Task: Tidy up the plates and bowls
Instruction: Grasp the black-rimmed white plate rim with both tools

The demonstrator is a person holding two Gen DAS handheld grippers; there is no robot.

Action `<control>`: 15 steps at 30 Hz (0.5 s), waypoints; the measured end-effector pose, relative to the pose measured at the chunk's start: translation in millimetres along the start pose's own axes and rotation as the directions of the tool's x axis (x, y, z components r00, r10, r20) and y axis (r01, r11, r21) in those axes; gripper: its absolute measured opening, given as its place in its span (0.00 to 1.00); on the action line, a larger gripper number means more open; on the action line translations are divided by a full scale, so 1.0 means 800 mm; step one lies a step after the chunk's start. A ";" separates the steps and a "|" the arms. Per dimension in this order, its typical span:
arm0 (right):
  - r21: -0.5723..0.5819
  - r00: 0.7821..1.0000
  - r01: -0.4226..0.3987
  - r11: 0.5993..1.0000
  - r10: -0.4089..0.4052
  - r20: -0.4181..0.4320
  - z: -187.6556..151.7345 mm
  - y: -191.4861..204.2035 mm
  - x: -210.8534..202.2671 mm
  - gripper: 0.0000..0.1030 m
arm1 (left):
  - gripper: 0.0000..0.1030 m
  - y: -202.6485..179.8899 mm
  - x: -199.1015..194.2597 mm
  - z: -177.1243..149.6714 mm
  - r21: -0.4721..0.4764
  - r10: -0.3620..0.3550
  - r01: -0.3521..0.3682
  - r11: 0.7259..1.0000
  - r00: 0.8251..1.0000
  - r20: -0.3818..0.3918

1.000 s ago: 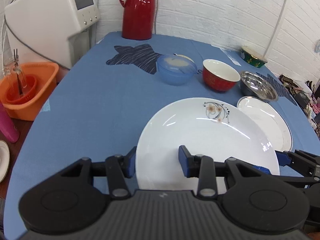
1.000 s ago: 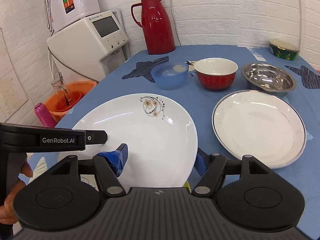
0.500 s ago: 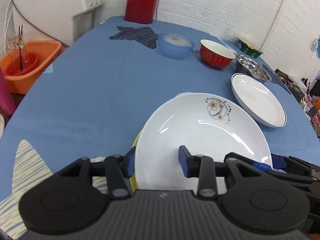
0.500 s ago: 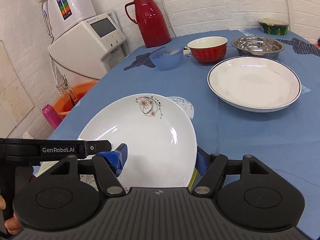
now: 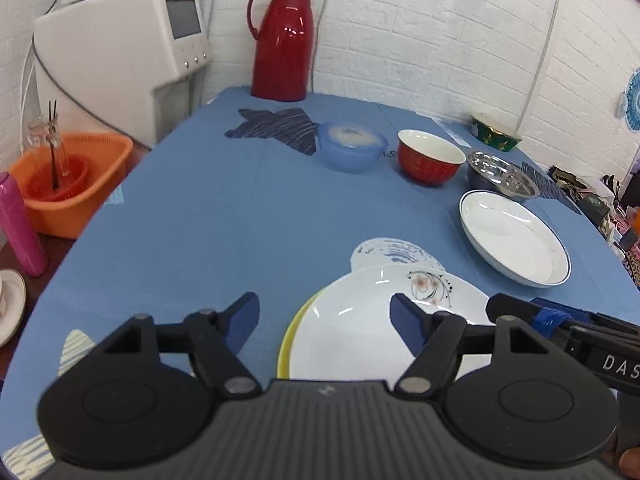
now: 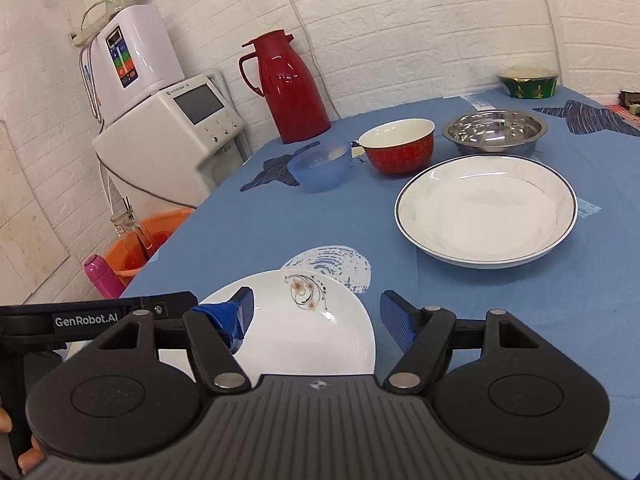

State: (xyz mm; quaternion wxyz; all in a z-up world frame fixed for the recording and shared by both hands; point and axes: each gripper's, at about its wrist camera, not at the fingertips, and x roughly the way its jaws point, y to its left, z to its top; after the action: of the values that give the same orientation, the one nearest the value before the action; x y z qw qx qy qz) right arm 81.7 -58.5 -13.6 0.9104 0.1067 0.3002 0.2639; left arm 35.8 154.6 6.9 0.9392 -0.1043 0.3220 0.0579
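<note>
A white plate with a flower print point(image 5: 360, 332) point(image 6: 304, 328) lies on a yellow plate point(image 5: 290, 340) at the near edge of the blue table. My left gripper point(image 5: 324, 322) hangs open above it, its jaws wide apart and off the rim. My right gripper point(image 6: 318, 318) is open too, its jaws straddling the plate without touching. A white plate with a dark rim point(image 5: 514, 238) point(image 6: 486, 214) sits to the right. Behind it stand a blue plastic bowl point(image 5: 352, 146) point(image 6: 320, 168), a red bowl point(image 5: 430, 156) point(image 6: 398, 146) and a steel bowl point(image 5: 500, 174) point(image 6: 494, 128).
A red thermos point(image 5: 282, 40) point(image 6: 286, 84) stands at the far edge by a white appliance point(image 5: 120, 52). A green bowl point(image 5: 494, 134) point(image 6: 528, 82) sits far right. Beside the table on the left are an orange basin point(image 5: 68, 184) and a pink bottle point(image 5: 18, 226).
Both grippers let go of the flower plate and opened. It now rests on the yellow plate, and both grippers have drawn back and tilted up.
</note>
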 end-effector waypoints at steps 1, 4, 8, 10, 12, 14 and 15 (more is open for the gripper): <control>0.010 1.000 -0.002 1.000 0.002 -0.011 -0.002 -0.004 0.001 0.55 | 0.73 0.001 0.000 0.001 -0.001 -0.003 0.003 1.000 1.000 -0.003; 0.051 1.000 0.004 0.999 -0.004 -0.017 -0.009 -0.021 -0.005 0.55 | 0.76 0.001 0.003 -0.001 -0.011 -0.012 0.012 1.000 1.000 -0.024; 0.116 0.997 0.068 0.991 -0.065 -0.030 -0.018 -0.056 -0.023 0.55 | 0.93 -0.003 0.010 0.001 -0.030 -0.041 0.039 0.999 0.998 -0.048; 0.158 0.995 0.103 0.982 -0.101 -0.019 -0.020 -0.079 -0.036 0.55 | 0.94 -0.010 0.012 0.008 -0.027 -0.062 0.061 0.998 0.997 -0.038; 0.201 0.990 0.134 0.970 -0.141 0.022 -0.019 -0.100 -0.050 0.55 | 0.94 -0.021 0.017 0.017 -0.019 -0.086 0.086 0.996 0.996 -0.038; 0.221 0.984 0.162 0.962 -0.174 0.036 -0.009 -0.121 -0.058 0.55 | 0.94 -0.035 0.027 0.029 -0.010 -0.119 0.119 0.993 0.992 -0.047; 0.220 0.981 0.179 0.959 -0.191 0.034 -0.002 -0.129 -0.059 0.55 | 0.94 -0.046 0.034 0.036 -0.003 -0.132 0.132 0.991 0.990 -0.056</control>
State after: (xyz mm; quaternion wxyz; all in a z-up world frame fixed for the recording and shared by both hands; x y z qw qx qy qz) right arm 91.7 -170.5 -28.3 0.9220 0.1838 0.3105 0.1405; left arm 80.9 127.0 18.1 0.9316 -0.1268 0.3405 -0.0074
